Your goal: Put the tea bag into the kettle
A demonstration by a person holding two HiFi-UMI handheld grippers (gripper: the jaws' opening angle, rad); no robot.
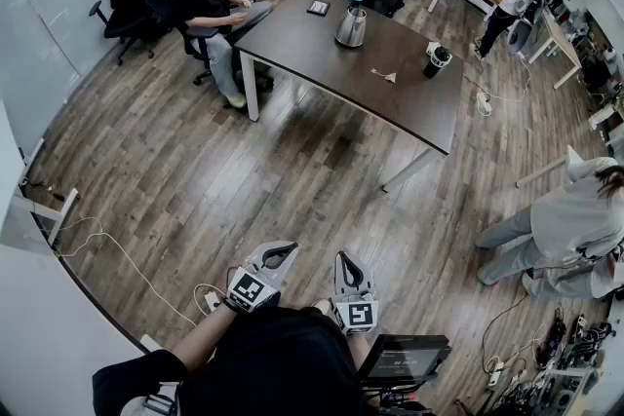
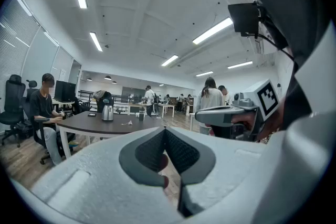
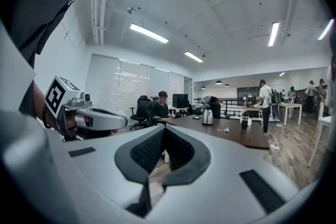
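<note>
We hold the left gripper and the right gripper at 6 o'clock in the head view, each with its jaws pressed together on nothing. The tea bag lies on the table, at 4 o'clock from the kettle, well apart from both grippers.

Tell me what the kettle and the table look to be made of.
Kettle: likely stainless steel, polished; its silvery body shows bright reflections. Table: dark brown matte top, wood or laminate, too far to tell which; its white legs look like painted metal, though that is uncertain.
</note>
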